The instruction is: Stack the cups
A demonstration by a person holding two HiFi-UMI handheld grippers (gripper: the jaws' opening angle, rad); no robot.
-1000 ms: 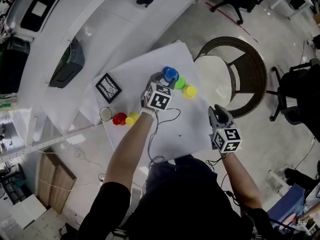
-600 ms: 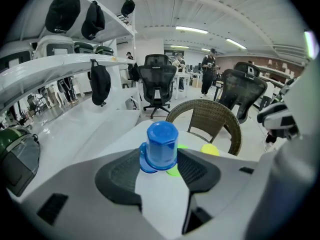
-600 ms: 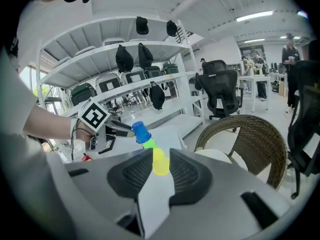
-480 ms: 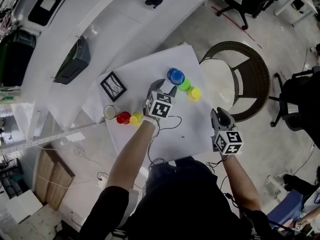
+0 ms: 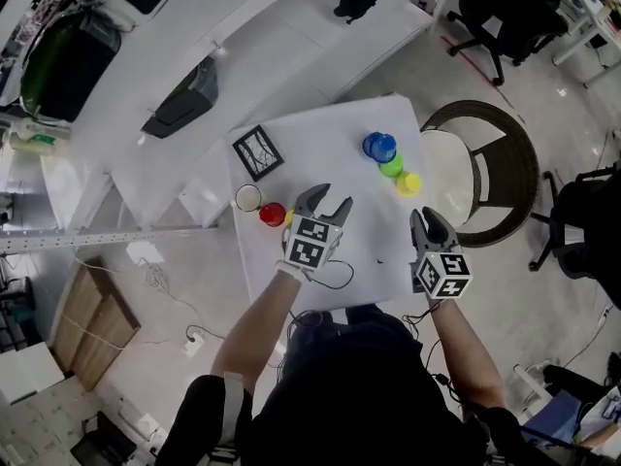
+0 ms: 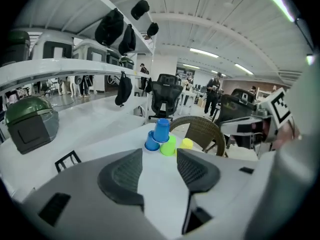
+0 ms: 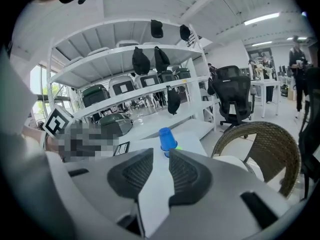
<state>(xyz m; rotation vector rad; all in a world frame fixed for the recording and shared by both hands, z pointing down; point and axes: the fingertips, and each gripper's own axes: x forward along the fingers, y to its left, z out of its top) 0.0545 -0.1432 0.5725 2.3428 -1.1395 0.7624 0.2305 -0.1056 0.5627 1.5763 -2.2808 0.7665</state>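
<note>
Left gripper (image 5: 328,199) has withdrawn from blue cups (image 5: 379,146).

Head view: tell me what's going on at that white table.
A person holds a gripper in each hand over the white table, partway through stacking cups. The left tongs and the right tongs are both open and empty. At the far corner stand the blue cups, one raised above the other, with a green cup and a yellow cup beside them. A red cup stands apart, close to the left tongs, not yet stacked.
</note>
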